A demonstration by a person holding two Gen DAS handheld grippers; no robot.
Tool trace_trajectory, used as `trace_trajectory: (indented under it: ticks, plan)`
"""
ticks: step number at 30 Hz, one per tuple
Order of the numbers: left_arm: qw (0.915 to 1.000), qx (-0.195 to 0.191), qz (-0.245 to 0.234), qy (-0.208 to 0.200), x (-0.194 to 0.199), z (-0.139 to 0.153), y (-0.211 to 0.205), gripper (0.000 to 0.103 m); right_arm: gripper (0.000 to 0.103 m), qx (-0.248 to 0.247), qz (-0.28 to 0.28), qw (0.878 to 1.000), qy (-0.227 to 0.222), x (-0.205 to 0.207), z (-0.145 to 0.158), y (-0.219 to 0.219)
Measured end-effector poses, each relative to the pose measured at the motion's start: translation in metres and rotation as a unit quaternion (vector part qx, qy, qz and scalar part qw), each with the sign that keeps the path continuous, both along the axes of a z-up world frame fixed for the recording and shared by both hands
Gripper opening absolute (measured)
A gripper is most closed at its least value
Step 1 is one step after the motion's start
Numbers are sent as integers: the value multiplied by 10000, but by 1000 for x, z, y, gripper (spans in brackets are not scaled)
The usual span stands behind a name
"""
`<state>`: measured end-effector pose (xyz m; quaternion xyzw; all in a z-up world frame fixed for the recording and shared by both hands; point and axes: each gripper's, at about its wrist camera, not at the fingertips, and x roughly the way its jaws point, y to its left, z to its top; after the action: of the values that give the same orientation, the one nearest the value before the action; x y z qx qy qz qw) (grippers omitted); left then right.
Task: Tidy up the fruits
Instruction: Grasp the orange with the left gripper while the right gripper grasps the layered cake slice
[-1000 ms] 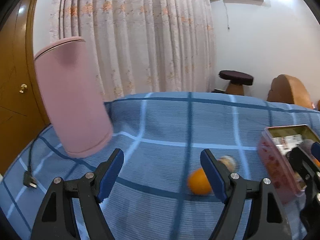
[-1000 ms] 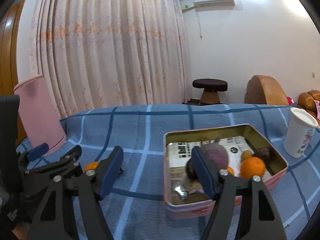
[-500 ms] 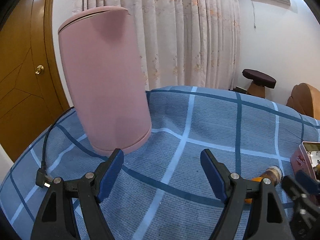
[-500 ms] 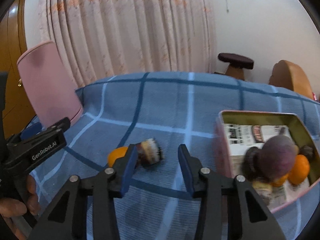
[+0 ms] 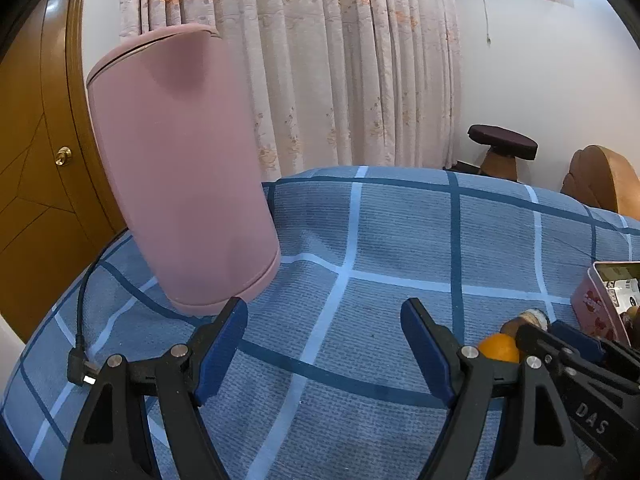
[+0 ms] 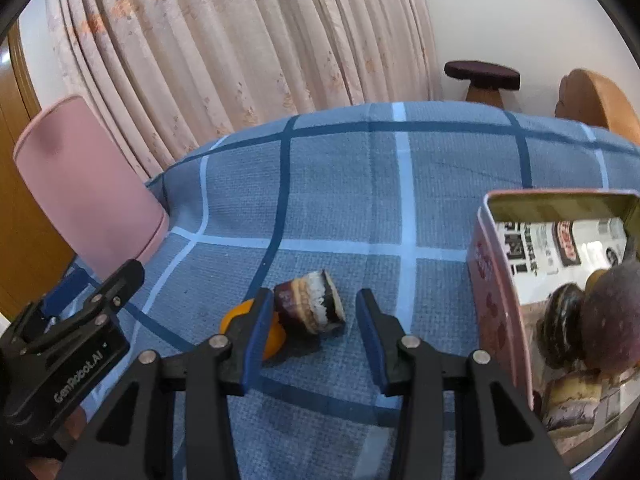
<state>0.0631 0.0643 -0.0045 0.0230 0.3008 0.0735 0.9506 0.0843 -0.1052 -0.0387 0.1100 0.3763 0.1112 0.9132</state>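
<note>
Your right gripper is released, straddling the layered cake piece. Only its view shows that; your left gripper, released and empty, faces the pink canister.

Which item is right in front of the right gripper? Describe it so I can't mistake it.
On the blue checked cloth, left of the pink tin, lies a small layered cake piece. It sits beside an orange, but shows brown, cream and white stripes.

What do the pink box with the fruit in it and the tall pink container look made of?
Pink box: likely tinplate; its bare inner wall is glossy gold and mirrors the printed paper inside, and the rim is thin and rolled. Tall pink container: matte, even pink with no glare, so probably plastic or a coated shell; I cannot tell which.
</note>
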Motion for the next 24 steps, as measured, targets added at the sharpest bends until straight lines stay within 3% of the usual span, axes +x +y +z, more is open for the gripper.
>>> trace_trajectory:
  ticks: [6, 17, 21, 24]
  plan:
    - [10000, -39, 10, 3, -1, 1, 1, 80, 42, -452, -144, 9986, -214, -9, 8, 0]
    - [9999, -19, -130, 99, -1, -1, -6, 80, 41, -312, 18, 9994, 113, 5, -1, 1]
    - [9998, -10, -174, 112, -1, -2, -6, 80, 37, -694, 79, 9976, 16, -4, 1, 7]
    - [9995, -52, -307, 97, -2, -1, -7, 80, 36, -644, -2, 9975, -286, -17, 9, 3]
